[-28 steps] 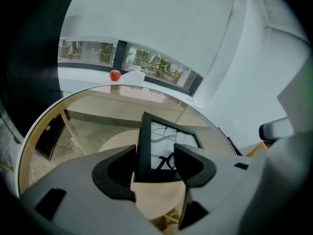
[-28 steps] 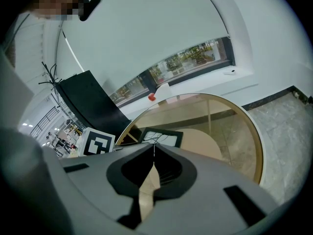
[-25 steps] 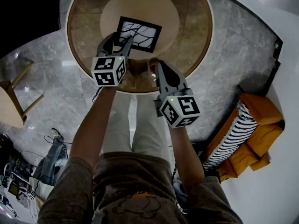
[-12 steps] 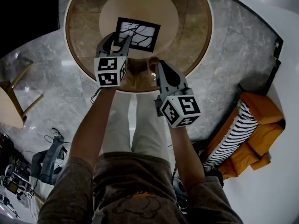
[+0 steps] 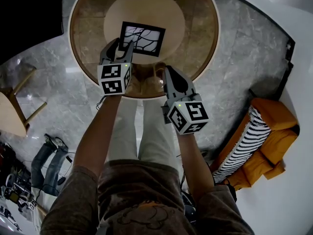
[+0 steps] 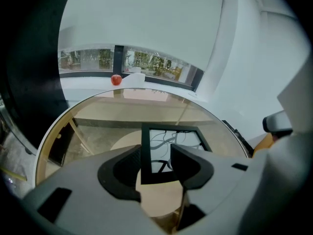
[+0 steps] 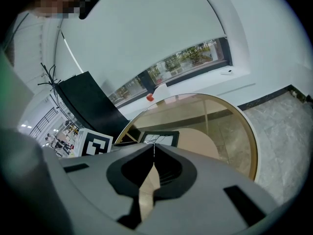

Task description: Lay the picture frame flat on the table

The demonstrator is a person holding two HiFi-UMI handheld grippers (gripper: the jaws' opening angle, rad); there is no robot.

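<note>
Frame (image 5: 142,37) flat on desk (image 5: 203,43), looks done. Your L gripper (image 5: 123,45): jaws apart, just been narrowing, frame edge between, unpressed. R gripper (image 5: 167,71) closed, empty.

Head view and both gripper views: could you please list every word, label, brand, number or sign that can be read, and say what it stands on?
No readable word, number or brand in any view.
Cubes on the left gripper and right gripper: black-and-white square markers only, no letters or digits.
Picture frame: dark branching lines, no writing.
Shirt: faint print near the bottom edge, too dim to read.
</note>
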